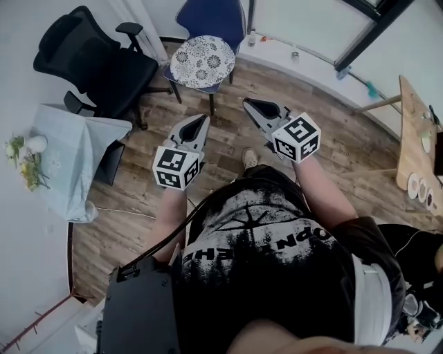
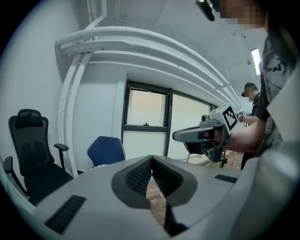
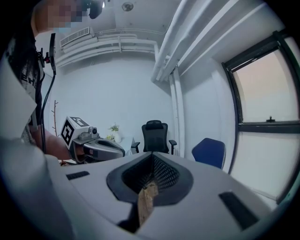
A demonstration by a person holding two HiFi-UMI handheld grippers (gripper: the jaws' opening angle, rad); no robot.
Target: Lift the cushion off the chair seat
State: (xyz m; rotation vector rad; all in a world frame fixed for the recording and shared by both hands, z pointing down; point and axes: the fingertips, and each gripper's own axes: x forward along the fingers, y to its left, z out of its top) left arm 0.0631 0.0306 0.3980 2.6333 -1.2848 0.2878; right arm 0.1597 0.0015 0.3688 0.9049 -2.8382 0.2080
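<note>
**Q:** From the head view, where is the cushion?

**A:** The round patterned cushion [image 1: 203,61] lies flat on the seat of the blue chair [image 1: 211,17], at the far side of the wooden floor [image 1: 332,138]. Your left gripper [image 1: 202,119] and right gripper [image 1: 247,102] both point toward it, side by side. Both are well apart from the cushion, with bare floor between. A black office chair [image 1: 90,59] stands to the left of the blue one. A cloth-covered table [image 1: 69,159] sits nearer you on the left.

**Q:** What does your left gripper view give?

**A:** Its jaws meet at the tips, with nothing held. Only floor shows through the slit below them. The blue chair [image 2: 107,150] is ahead and to the left, in front of the window [image 2: 145,110]. Its seat is mostly hidden behind the gripper's body, so you cannot make out the cushion here. Your right gripper [image 2: 178,136] is on the right of the view, held level.

**Q:** And your right gripper view?

**A:** The jaws are closed together there too, gripping nothing. The black office chair [image 3: 154,136] is straight ahead, with the blue chair [image 3: 209,152] to its right. Your left gripper [image 3: 123,152] shows at the left.
</note>
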